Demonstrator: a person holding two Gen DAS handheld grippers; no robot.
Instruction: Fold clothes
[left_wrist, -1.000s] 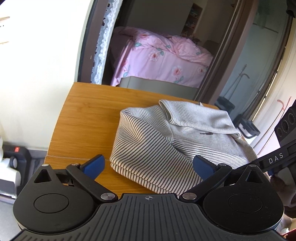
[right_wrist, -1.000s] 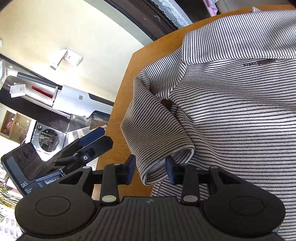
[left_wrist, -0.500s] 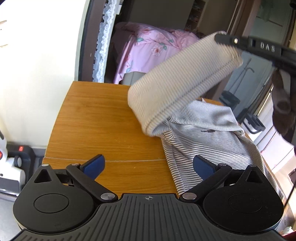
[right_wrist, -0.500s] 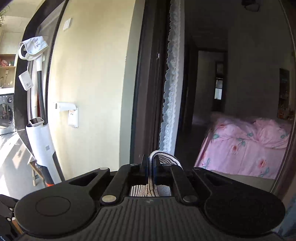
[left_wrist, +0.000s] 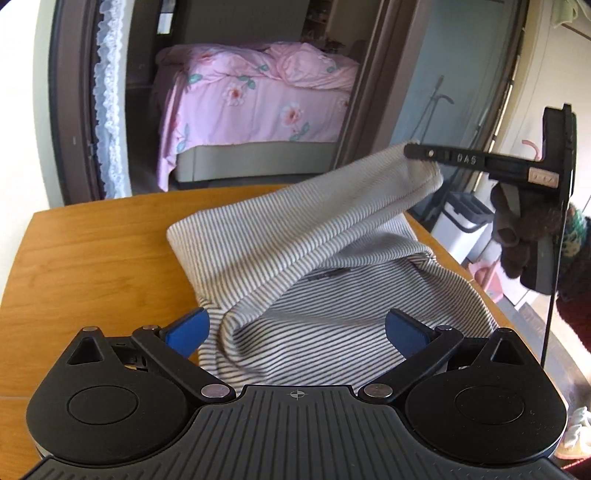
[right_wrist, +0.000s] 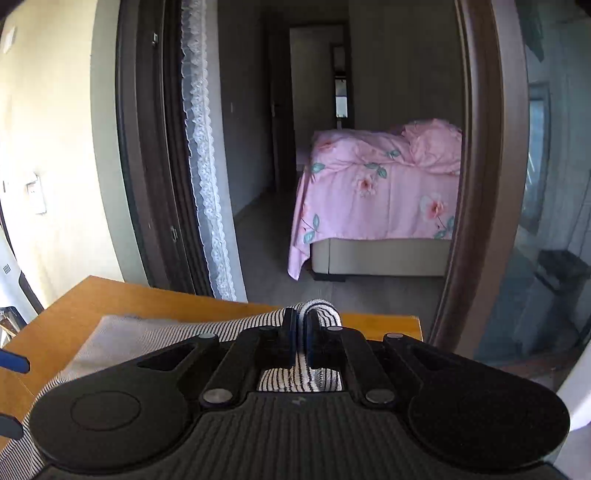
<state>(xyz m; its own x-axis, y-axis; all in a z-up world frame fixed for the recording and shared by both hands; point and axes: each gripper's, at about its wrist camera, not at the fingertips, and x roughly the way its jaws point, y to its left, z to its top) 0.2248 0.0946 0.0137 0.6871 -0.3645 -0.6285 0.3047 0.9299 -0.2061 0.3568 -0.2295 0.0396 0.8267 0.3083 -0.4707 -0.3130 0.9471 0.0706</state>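
A grey-and-white striped shirt (left_wrist: 332, 295) lies on the wooden table (left_wrist: 92, 258). My right gripper (right_wrist: 302, 334) is shut on the shirt's sleeve cuff (right_wrist: 317, 310). In the left wrist view the right gripper (left_wrist: 417, 153) holds the cuff up at the far right, with the sleeve (left_wrist: 295, 229) stretched above the shirt's body. My left gripper (left_wrist: 295, 328) is open and empty, low over the near edge of the shirt, its blue pads (left_wrist: 188, 328) either side of a fold.
Beyond the table a doorway opens onto a bed with a pink floral cover (left_wrist: 255, 92). A lace curtain (right_wrist: 207, 166) hangs at the door frame. A white bin (left_wrist: 461, 218) stands on the floor to the right of the table.
My right gripper closed on the sleeve cuff, lifted it high, then carried it down and to the right across the shirt. My left gripper has moved forward over the shirt's near edge.
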